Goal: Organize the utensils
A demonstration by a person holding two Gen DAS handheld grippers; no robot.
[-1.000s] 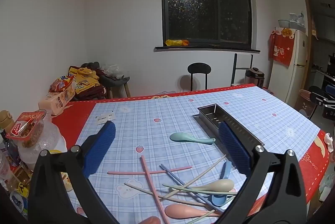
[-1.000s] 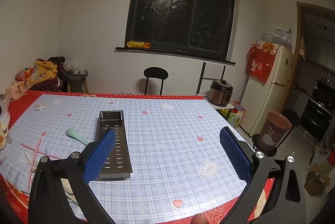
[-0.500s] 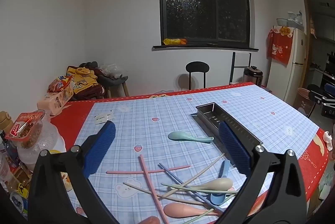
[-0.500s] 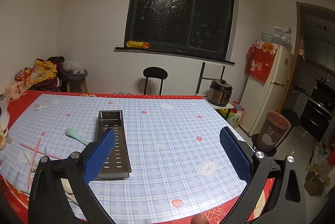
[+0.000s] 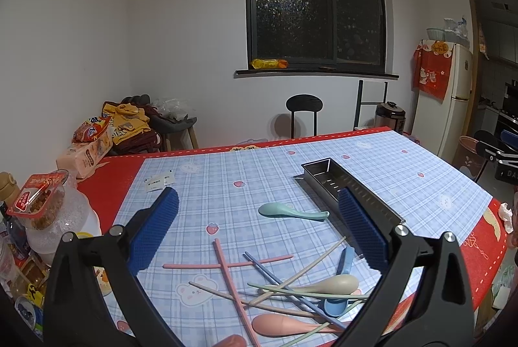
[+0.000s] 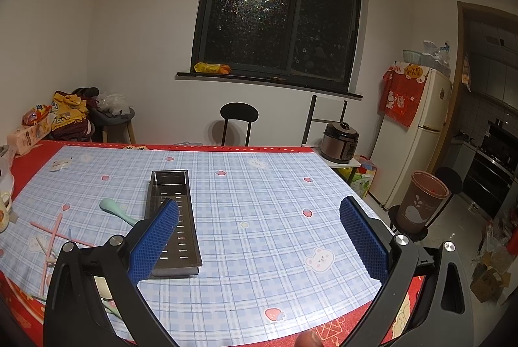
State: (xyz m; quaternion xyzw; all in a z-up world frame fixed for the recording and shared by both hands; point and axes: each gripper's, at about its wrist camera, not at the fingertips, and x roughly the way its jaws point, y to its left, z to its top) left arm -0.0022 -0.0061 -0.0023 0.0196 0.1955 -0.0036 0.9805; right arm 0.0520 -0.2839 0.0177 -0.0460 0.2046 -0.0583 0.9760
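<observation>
Task barely begun, by the look of it: the metal tray [image 6: 173, 217] lies empty mid-table, and every utensil seen is still loose on the checked cloth [image 6: 275, 217]. A green spoon [image 5: 291, 211] lies just left of the tray, and a crossed pile [image 5: 291, 288] of chopsticks and beige, blue and pink spoons lies at the near edge, left of the tray's near end. Left gripper [image 5: 259, 233] hangs over the pile and right gripper [image 6: 259, 237] over bare cloth right of the tray, both spread wide and holding nothing; judged remaining: all utensils to be picked up and laid in the tray.
</observation>
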